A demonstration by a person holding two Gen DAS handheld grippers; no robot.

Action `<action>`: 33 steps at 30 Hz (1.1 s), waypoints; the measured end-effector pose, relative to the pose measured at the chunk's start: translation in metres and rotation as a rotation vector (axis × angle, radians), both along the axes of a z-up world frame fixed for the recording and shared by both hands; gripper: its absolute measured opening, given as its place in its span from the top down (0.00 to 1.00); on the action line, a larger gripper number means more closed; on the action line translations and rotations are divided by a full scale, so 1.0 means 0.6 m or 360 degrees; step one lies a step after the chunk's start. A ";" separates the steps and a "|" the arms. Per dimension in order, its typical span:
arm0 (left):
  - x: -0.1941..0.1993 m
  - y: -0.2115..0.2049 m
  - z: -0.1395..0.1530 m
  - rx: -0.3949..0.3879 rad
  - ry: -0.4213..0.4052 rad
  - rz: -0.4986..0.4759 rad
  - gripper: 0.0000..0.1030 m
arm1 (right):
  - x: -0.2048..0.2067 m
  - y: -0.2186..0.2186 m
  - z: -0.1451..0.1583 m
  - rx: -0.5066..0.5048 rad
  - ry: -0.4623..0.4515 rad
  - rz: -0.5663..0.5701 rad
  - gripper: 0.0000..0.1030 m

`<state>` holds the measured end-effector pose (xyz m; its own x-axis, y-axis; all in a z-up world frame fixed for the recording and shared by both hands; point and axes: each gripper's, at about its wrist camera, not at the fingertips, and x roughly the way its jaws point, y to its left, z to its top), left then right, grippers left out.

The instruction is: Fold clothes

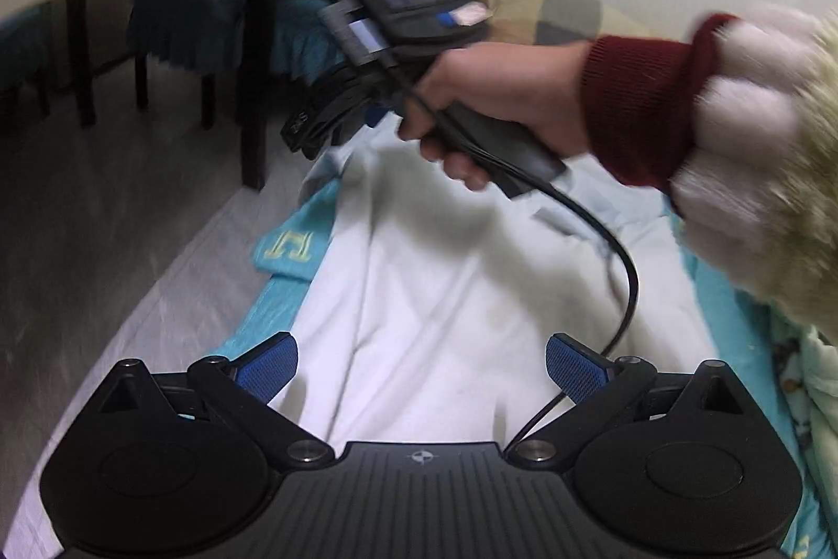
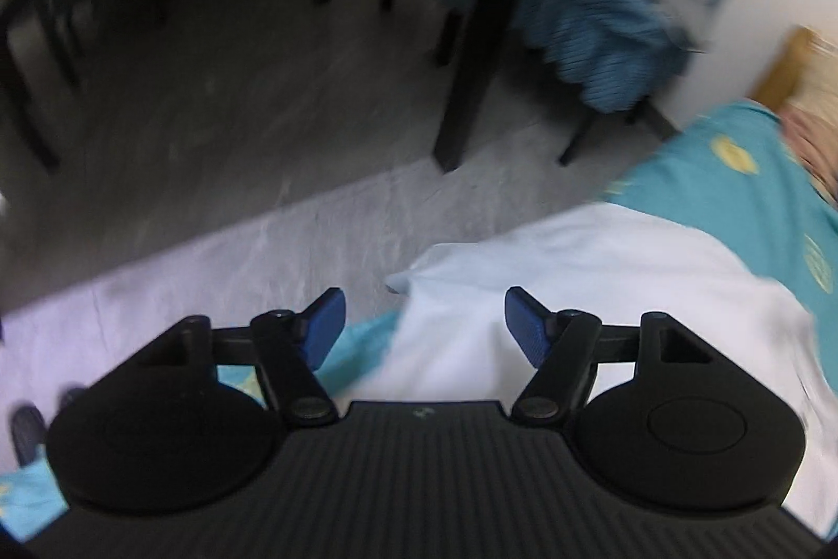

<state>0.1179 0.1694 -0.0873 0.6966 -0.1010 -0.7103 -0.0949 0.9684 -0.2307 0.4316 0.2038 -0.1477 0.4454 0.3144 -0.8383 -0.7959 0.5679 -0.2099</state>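
A white garment (image 1: 445, 286) lies spread on a teal bed sheet (image 1: 293, 244); in the right wrist view the same white garment (image 2: 602, 286) reaches the bed's edge. My left gripper (image 1: 421, 370) hovers open above the cloth, nothing between its blue pads (image 1: 269, 370). The right gripper (image 1: 314, 129), held by a hand (image 1: 497, 92) in a dark red cuff and furry sleeve, points left over the garment's far end. In its own view my right gripper (image 2: 424, 328) stands open above the garment's corner, holding nothing.
The bed's left edge drops to a grey floor (image 1: 131, 203). Dark chair and table legs (image 1: 256, 87) stand beside the bed, with blue fringed seat covers (image 2: 602, 35). A black cable (image 1: 623, 276) hangs from the right gripper's handle across the cloth. Pillows (image 1: 544, 3) lie at the far end.
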 end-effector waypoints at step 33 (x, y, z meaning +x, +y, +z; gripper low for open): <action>0.005 -0.040 0.000 0.0126 -0.0137 0.0084 0.02 | -0.042 -0.512 -0.017 0.1249 0.0037 -0.1873 0.98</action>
